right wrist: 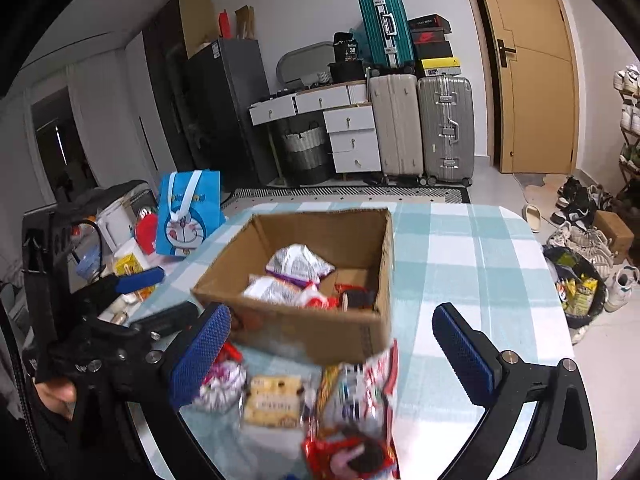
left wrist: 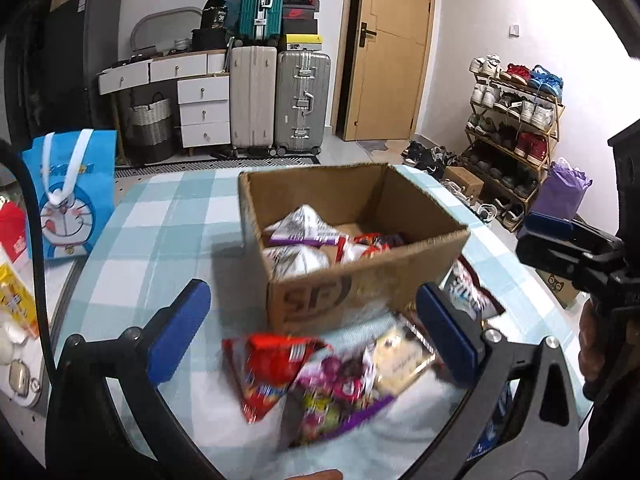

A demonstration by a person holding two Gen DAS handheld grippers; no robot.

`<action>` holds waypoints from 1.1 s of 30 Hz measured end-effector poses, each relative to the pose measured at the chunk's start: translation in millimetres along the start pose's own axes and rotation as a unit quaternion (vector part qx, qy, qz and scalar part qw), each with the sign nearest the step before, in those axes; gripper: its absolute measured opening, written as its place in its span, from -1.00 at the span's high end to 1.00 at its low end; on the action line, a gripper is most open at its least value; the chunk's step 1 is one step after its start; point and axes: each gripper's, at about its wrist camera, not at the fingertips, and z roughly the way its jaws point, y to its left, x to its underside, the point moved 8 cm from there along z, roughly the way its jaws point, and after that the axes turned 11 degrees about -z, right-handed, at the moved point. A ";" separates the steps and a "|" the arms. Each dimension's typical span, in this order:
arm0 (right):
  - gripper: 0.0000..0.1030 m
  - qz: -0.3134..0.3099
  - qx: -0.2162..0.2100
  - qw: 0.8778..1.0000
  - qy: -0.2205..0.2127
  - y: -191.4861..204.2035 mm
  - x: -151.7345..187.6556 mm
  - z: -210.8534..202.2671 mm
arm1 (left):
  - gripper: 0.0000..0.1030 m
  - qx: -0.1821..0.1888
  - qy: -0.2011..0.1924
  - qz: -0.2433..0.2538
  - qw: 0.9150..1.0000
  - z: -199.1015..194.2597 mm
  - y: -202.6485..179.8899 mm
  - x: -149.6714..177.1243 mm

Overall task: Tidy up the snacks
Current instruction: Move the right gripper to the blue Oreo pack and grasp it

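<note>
An open-topped cardboard box (left wrist: 360,292) (right wrist: 304,332) stands on the checked tablecloth (right wrist: 460,248) with white and red snack packets (left wrist: 300,220) (right wrist: 296,264) lying inside. Loose snacks lie in front of it: a red packet (left wrist: 272,368), a purple packet (left wrist: 332,396), a beige biscuit packet (left wrist: 400,360) (right wrist: 272,400) and a white-and-red packet (right wrist: 360,392). My left gripper (left wrist: 312,296) is open above the red and purple packets, holding nothing. My right gripper (right wrist: 332,316) is open above the biscuit and white-and-red packets, also holding nothing. Both views are blurred near the snacks.
A blue cartoon bag (left wrist: 68,196) (right wrist: 188,212) stands at the table's far left, with small clutter (right wrist: 128,268) beside it. Right of the table are a bin with wrappers (right wrist: 580,288), loose shoes and a shoe rack (left wrist: 516,120). Suitcases (left wrist: 276,100) line the far wall.
</note>
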 end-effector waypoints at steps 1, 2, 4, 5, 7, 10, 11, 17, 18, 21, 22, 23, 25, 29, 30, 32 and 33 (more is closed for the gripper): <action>-0.99 -0.001 0.000 1.000 0.001 1.6 4.3 -4.3 | -0.99 0.001 0.003 -0.004 1.000 -5.1 4.3 4.7; -0.99 -0.001 -0.001 1.000 0.002 2.5 8.7 -7.9 | -0.99 0.002 0.006 -0.004 1.000 -8.2 9.5 8.2; -0.99 0.003 0.003 1.000 0.010 1.6 18.9 -13.9 | -0.99 0.004 0.012 -0.007 1.000 -17.0 13.1 19.2; -0.99 0.008 0.008 1.000 0.013 -0.3 24.2 -17.1 | -0.99 0.007 0.016 -0.008 1.000 -20.8 14.0 24.9; -0.99 0.014 0.013 1.000 0.019 -2.0 35.2 -22.1 | -0.99 0.010 0.020 -0.008 1.000 -26.4 16.2 34.9; -0.99 0.006 0.021 0.999 0.034 -2.0 51.6 -26.8 | -0.99 0.015 0.027 -0.011 0.999 -28.5 22.4 45.3; -0.99 0.005 0.025 0.999 0.036 -1.7 57.0 -28.7 | -0.99 0.016 0.029 -0.010 0.999 -29.7 23.0 49.2; -0.99 0.007 0.020 0.998 0.057 6.6 83.9 -33.8 | -0.99 0.010 0.036 0.000 0.999 -33.1 21.8 66.5; -0.99 0.007 0.021 0.998 0.060 8.7 86.8 -33.6 | -0.99 0.010 0.041 0.000 0.999 -31.9 21.6 68.6; -0.99 0.008 0.016 0.997 0.074 12.7 98.7 -33.9 | -0.99 0.011 0.051 0.004 0.999 -28.0 17.8 74.4; -0.99 0.008 0.014 0.997 0.078 13.8 99.9 -32.1 | -0.99 0.011 0.051 0.005 0.999 -28.3 16.8 77.0; -0.99 0.006 0.015 0.996 0.085 14.9 104.1 -31.5 | -0.99 0.012 0.053 0.006 0.998 -28.7 15.5 79.6; -0.99 0.001 0.016 0.995 0.099 17.3 112.9 -29.5 | -0.99 0.014 0.057 0.008 0.998 -28.5 13.9 83.3; -0.99 -0.004 0.012 0.993 0.118 20.9 126.9 -27.0 | -0.99 0.020 0.065 0.011 0.998 -28.6 11.4 93.4; -0.99 -0.005 0.011 0.992 0.122 22.0 129.8 -26.6 | -0.99 0.019 0.066 0.012 0.998 -28.4 11.6 95.9; -0.99 -0.006 0.002 0.990 0.138 24.8 137.8 -23.5 | -0.99 0.021 0.073 0.010 0.997 -27.1 13.5 98.9; -0.99 -0.008 -0.002 0.989 0.148 26.5 142.3 -21.2 | -0.99 0.025 0.077 0.008 0.997 -26.0 13.2 100.7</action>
